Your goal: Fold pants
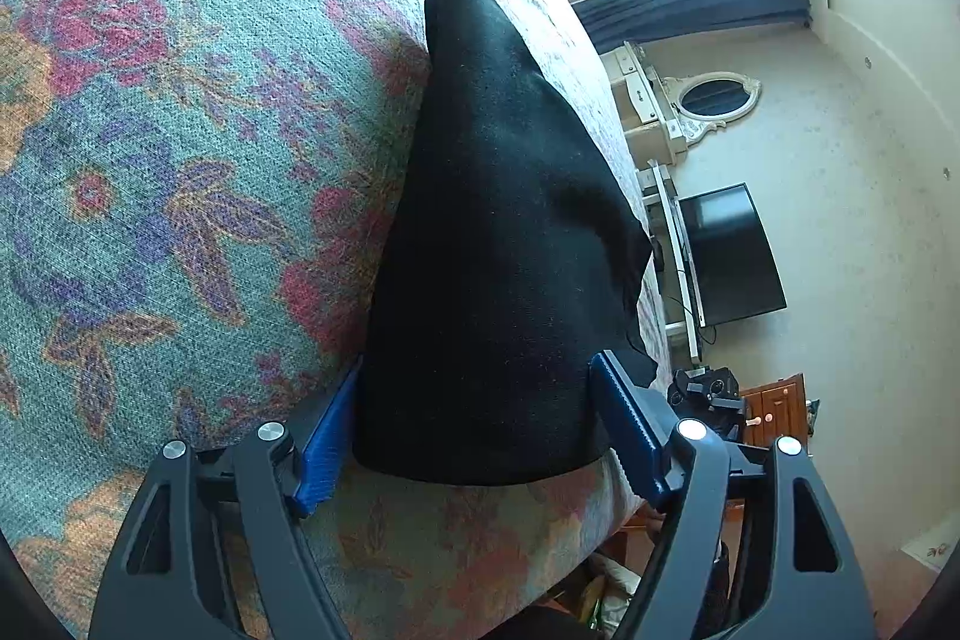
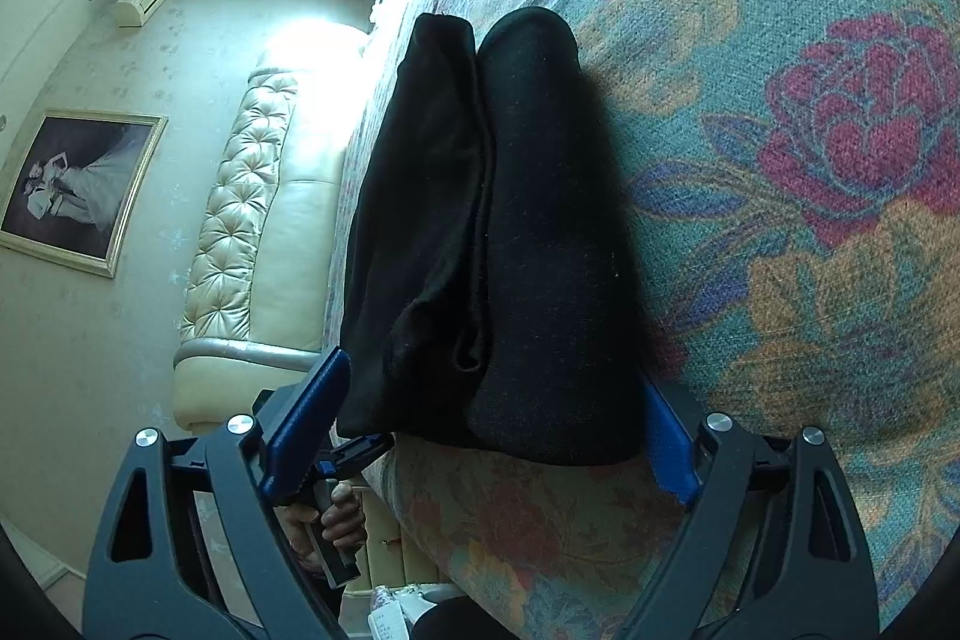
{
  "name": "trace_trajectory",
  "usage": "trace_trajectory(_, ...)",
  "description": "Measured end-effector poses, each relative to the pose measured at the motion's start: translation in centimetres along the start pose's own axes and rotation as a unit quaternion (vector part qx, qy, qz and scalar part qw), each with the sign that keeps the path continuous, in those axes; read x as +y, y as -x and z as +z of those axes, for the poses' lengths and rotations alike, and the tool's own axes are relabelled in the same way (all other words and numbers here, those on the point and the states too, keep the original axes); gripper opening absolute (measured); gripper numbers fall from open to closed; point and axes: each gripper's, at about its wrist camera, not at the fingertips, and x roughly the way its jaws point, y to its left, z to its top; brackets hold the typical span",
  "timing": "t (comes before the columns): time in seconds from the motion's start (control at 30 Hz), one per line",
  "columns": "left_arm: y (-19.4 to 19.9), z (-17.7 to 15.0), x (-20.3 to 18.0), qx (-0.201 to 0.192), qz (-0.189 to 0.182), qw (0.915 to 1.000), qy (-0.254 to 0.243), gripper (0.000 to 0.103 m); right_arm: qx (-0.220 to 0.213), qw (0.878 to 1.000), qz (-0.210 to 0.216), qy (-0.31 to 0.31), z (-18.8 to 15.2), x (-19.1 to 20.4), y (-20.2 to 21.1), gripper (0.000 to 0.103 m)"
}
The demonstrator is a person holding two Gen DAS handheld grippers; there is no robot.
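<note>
The black pants (image 1: 498,244) lie on the bed (image 1: 180,130), on its floral cover, close to the bed's edge, folded into a long narrow bundle that runs away from both cameras. In the left wrist view the near end of the bundle sits between the spread blue pads of the left tool (image 1: 480,436), whose jaws stand wide apart, released, one pad on each side of the cloth; whether the pads touch it cannot be told. In the right wrist view the right tool (image 2: 480,436) frames the near end the same way, jaws wide and gripping nothing. The fabric is plain, dark and slightly fuzzy. The left view shows one smooth top layer tapering to a rounded far end, with a loose flap hanging toward the bed's edge. The right view shows instead two lengthwise rolls side by side with a seam-like crease between them. Only the right view shows a hand (image 2: 336,520) holding the other tool's handle below the bed edge, a tufted headboard (image 2: 240,196) and a framed picture (image 2: 72,190); only the left shows a dark screen (image 1: 732,256) and an oval mirror (image 1: 717,97).
</note>
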Motion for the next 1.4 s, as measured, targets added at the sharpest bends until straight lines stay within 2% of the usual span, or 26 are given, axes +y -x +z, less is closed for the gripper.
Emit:
trace_trajectory(0.07,-0.1,-0.1,-0.1,-0.001,0.012,0.9999,-0.004,0.066,0.000,1.000,-0.004,-0.011,-0.2,-0.5,-0.1,0.062)
trace_trajectory(0.1,0.0,-0.3,0.0,-0.001,0.018,0.9998,-0.005,0.065,0.000,1.000,0.000,-0.012,-0.3,-0.9,0.0,0.058)
trace_trajectory(0.23,0.0,-0.6,-0.5,-0.005,0.048,0.9985,-0.025,0.056,0.000,1.000,-0.011,-0.007,-0.5,-1.1,-0.1,0.045)
trace_trajectory(0.4,-0.2,-1.2,-1.6,-0.011,0.070,0.9965,-0.046,0.047,-0.002,1.000,0.003,-0.014,-0.9,-1.5,-0.4,0.033)
trace_trajectory(0.53,-0.3,-1.3,-1.7,-0.016,0.075,0.9957,-0.053,0.043,-0.005,1.000,0.009,-0.015,-1.0,-1.8,-0.3,0.032)
trace_trajectory(1.13,-0.4,-1.3,-2.5,-0.025,0.095,0.9933,-0.061,0.041,-0.006,1.000,0.019,-0.015,-1.1,-2.8,1.1,0.028)
trace_trajectory(1.4,-0.2,-1.1,-3.2,-0.024,0.104,0.9922,-0.065,0.040,-0.008,1.000,0.025,-0.015,-1.1,-2.1,1.7,0.027)
